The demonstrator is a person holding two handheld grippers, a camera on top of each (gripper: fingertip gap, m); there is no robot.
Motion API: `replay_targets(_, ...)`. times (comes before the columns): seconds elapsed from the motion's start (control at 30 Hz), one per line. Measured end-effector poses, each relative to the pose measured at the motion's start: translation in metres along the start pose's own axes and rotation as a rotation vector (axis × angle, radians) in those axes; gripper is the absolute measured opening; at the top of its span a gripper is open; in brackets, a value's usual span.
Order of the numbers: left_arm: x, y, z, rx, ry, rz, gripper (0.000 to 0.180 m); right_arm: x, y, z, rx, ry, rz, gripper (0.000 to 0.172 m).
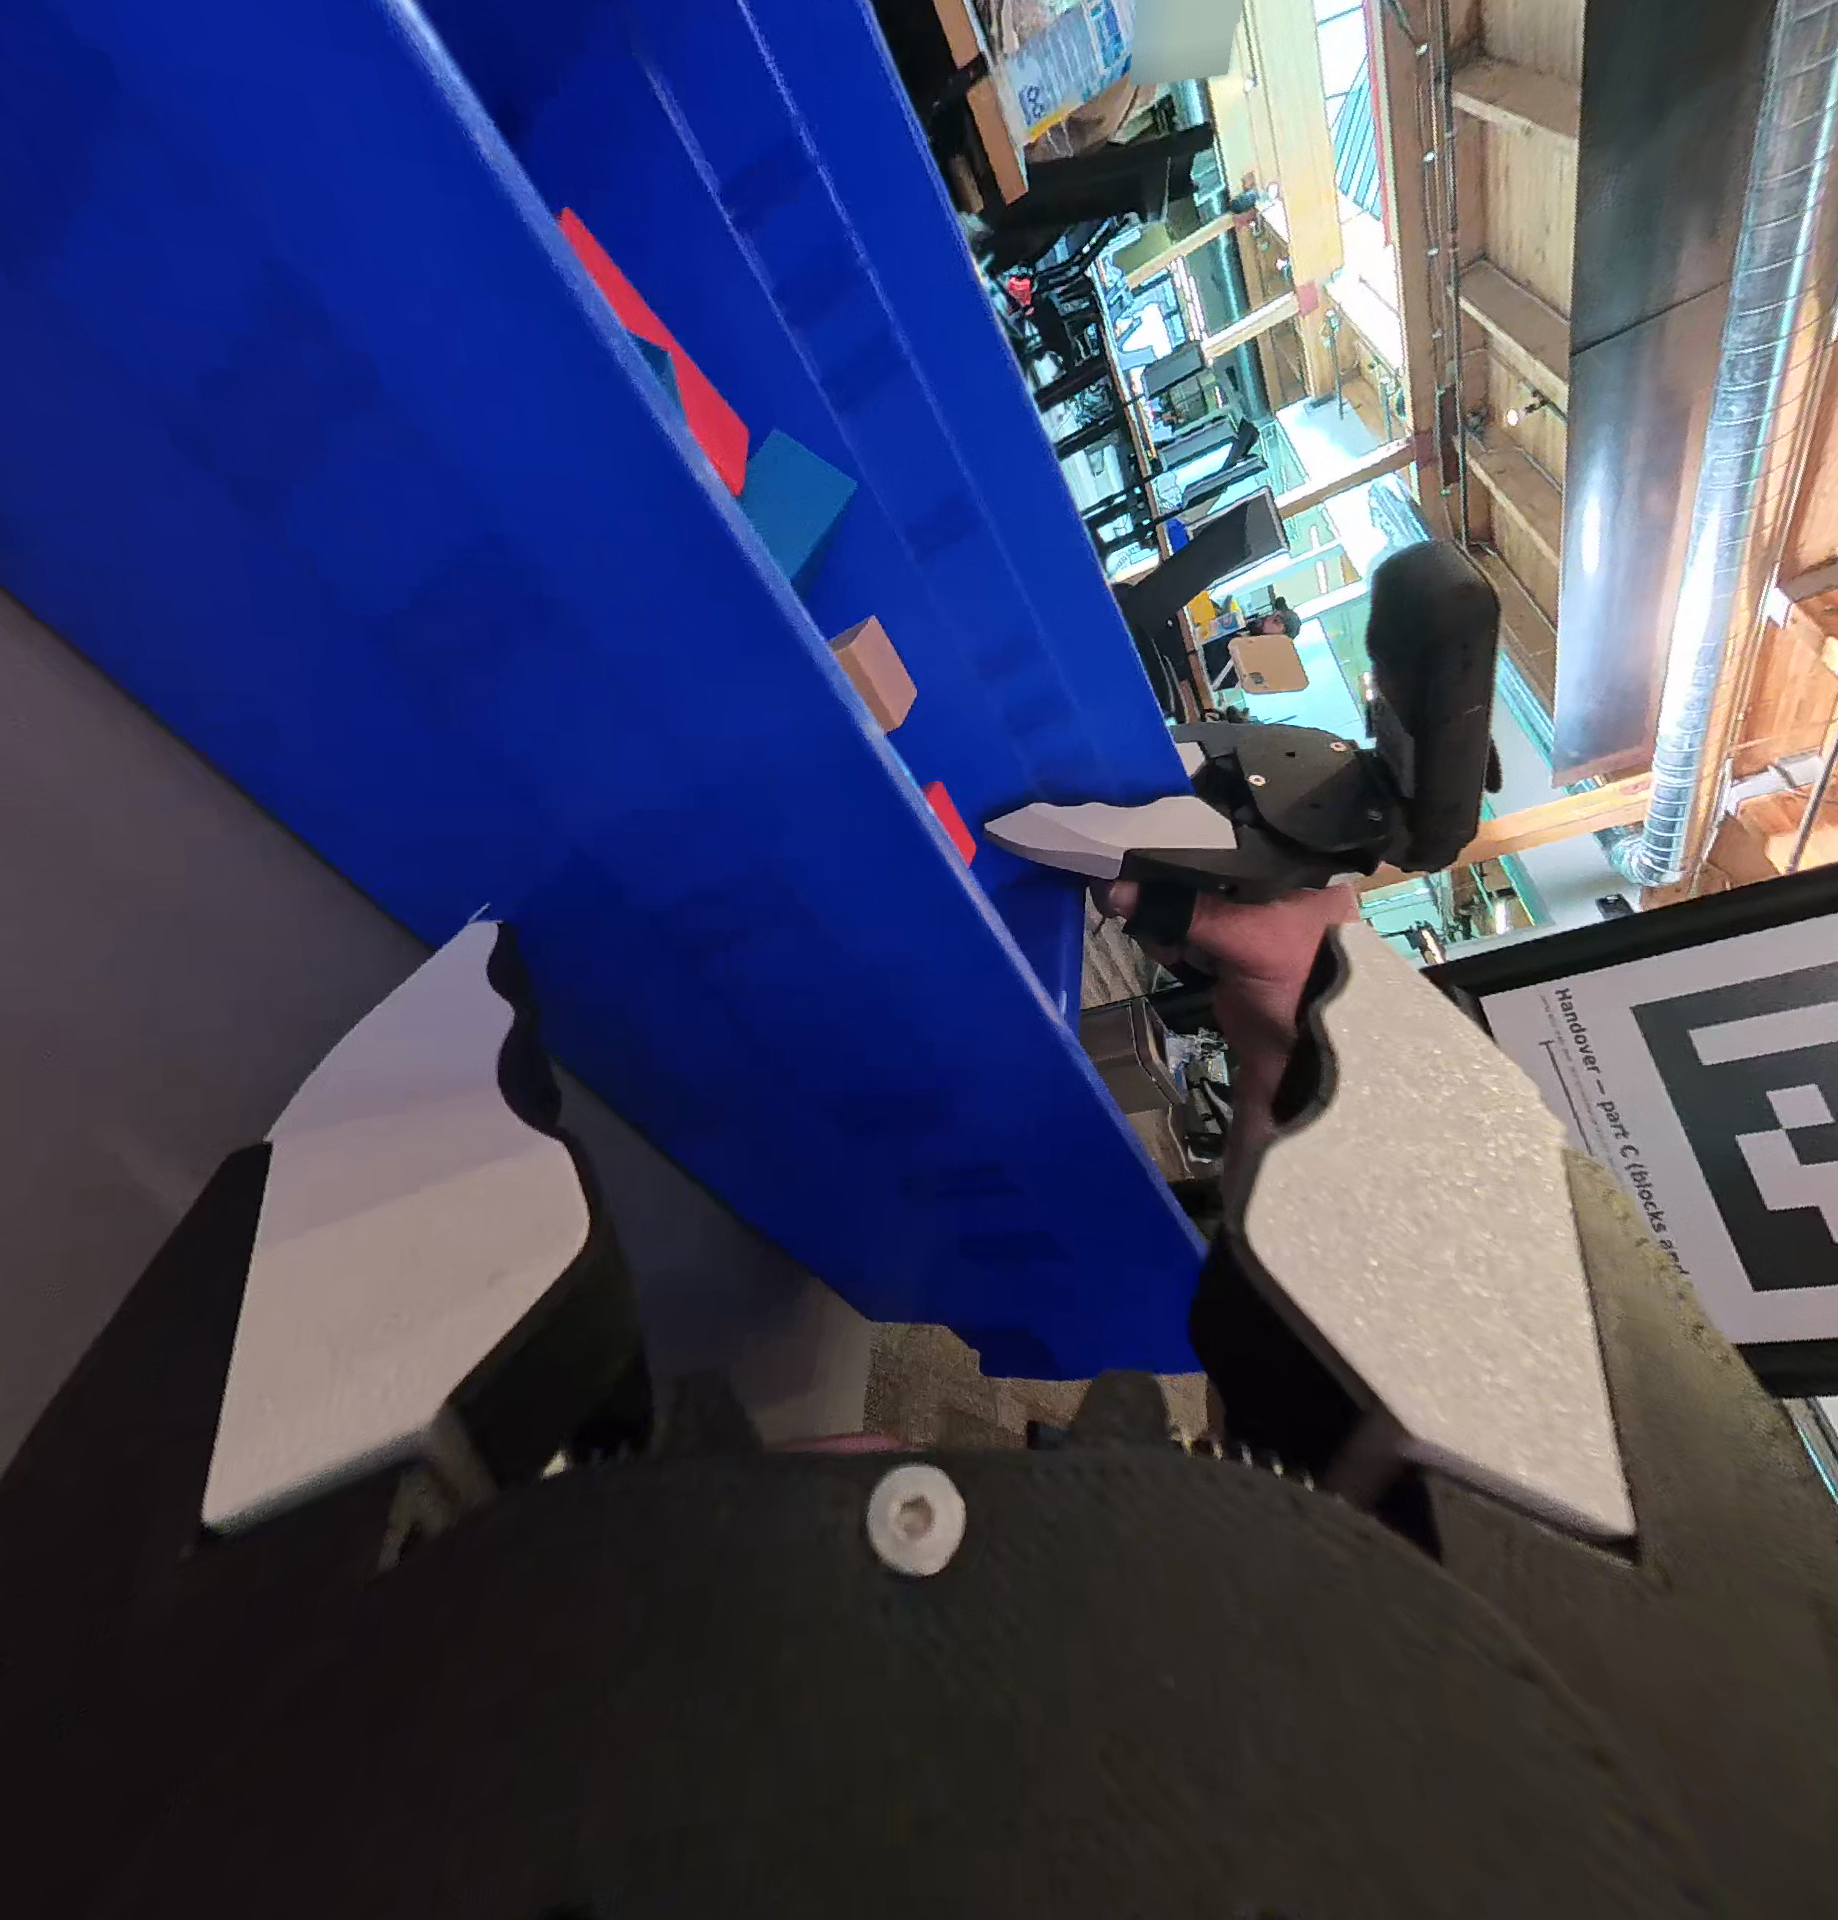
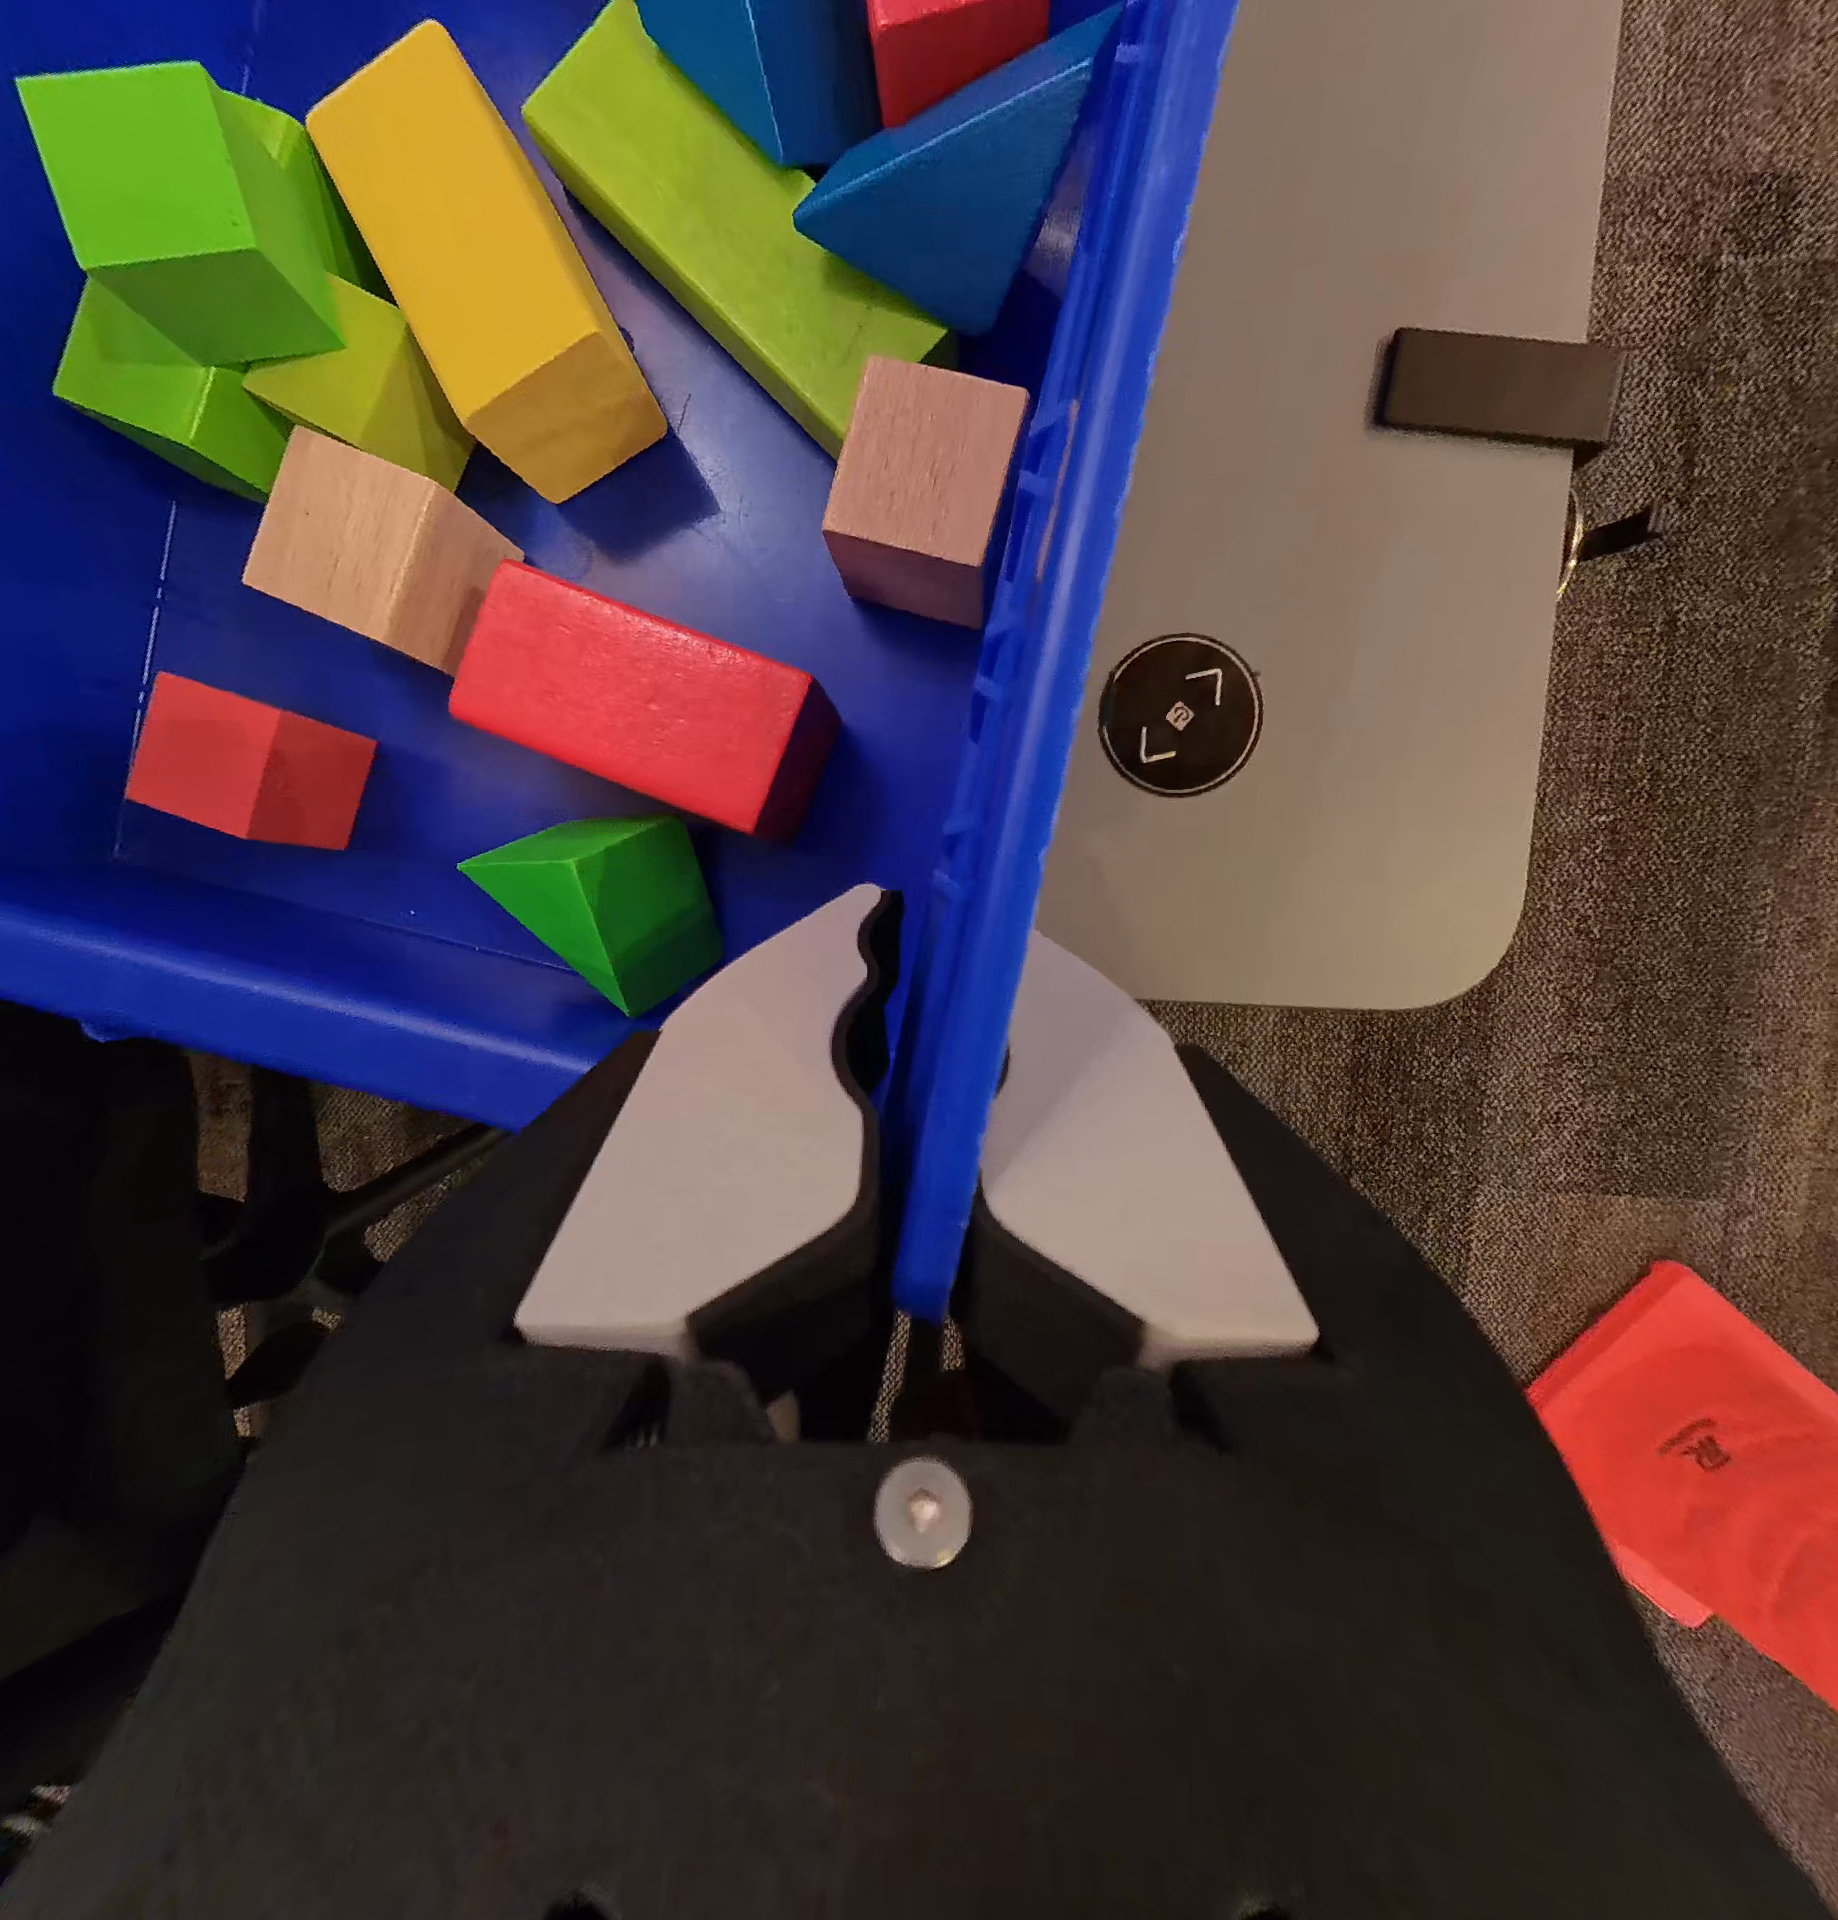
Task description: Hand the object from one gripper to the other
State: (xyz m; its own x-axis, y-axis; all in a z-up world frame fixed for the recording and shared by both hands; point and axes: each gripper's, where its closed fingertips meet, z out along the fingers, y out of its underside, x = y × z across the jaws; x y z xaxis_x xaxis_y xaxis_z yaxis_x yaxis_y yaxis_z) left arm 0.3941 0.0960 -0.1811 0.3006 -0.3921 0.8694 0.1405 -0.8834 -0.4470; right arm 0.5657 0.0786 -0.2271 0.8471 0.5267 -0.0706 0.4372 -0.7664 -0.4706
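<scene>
Blue plastic bin [image 2: 1008,727] full of wooden blocks is up off the grey table [image 2: 1341,623], and I hold it by one side wall. My right gripper [image 2: 941,1049] pinches that wall, one pale finger inside the bin and one outside, both pressed on the plastic. In my left wrist view I can see that same gripper far off, biting the bin's rim, with a hand under it.

My left gripper [image 1: 915,1039] is spread wide. The bin's outer wall [image 1: 686,831] runs between its two pale fingers [image 1: 1414,1195], but the fingers do not squeeze it. There is a gap on the left side, and I cannot tell if the right finger touches the corner.

Inside the bin lie many blocks. A long red block [image 2: 634,696] and a green wedge [image 2: 603,904] sit near my right gripper. A plain wood cube [image 2: 920,488] leans on the wall. A long yellow block [image 2: 479,249], a long light green block [image 2: 728,218] and a blue wedge [image 2: 946,197] lie farther up.

On the table there is a round black sticker [image 2: 1180,715]. A red flat thing [image 2: 1725,1475] lies on the grey carpet [image 2: 1725,1039] below. A black and white square marker card [image 1: 1746,1132] stands at the right of my left view.
</scene>
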Motion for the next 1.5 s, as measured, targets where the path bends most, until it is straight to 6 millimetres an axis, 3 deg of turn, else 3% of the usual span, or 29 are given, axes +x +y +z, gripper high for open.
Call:
replay_targets(0.27, 0.030, 0.000, -0.015, 0.054, 0.016, 0.075, 0.135, -0.014, -0.008, -0.023, 0.046, -0.014, 0.003, 0.004)
replay_targets(0.53, 0.081, -0.008, -0.063, 0.155, 0.062, 0.141, 0.125, -0.046, -0.028, -0.059, 0.113, -0.070, -0.012, 0.003)
replay_targets(0.7, 0.099, -0.002, -0.106, 0.220, 0.062, 0.154, 0.118, -0.082, -0.044, -0.069, 0.124, -0.110, -0.070, 0.003)
replay_targets(0.9, 0.108, 0.005, -0.166, 0.288, 0.003, 0.197, 0.118, -0.136, -0.069, -0.062, 0.139, -0.195, -0.127, 0.003)
replay_targets(1.0, 0.112, 0.005, -0.200, 0.352, 0.019, 0.182, 0.099, -0.164, -0.083, -0.051, 0.124, -0.231, -0.171, 0.005)
replay_targets(1.1, 0.101, 0.008, -0.227, 0.387, -0.037, 0.184, 0.103, -0.193, -0.094, -0.031, 0.088, -0.277, -0.207, 0.005)
replay_targets(1.3, 0.056, 0.017, -0.282, 0.494, -0.129, 0.105, 0.096, -0.241, -0.115, 0.016, 0.024, -0.334, -0.308, 0.006)
replay_targets(1.4, 0.033, 0.023, -0.296, 0.491, -0.198, 0.082, 0.101, -0.259, -0.124, 0.033, 0.009, -0.334, -0.350, 0.007)
replay_targets(1.5, 0.023, 0.024, -0.316, 0.536, -0.215, 0.074, 0.102, -0.278, -0.132, 0.042, -0.003, -0.356, -0.380, 0.008)
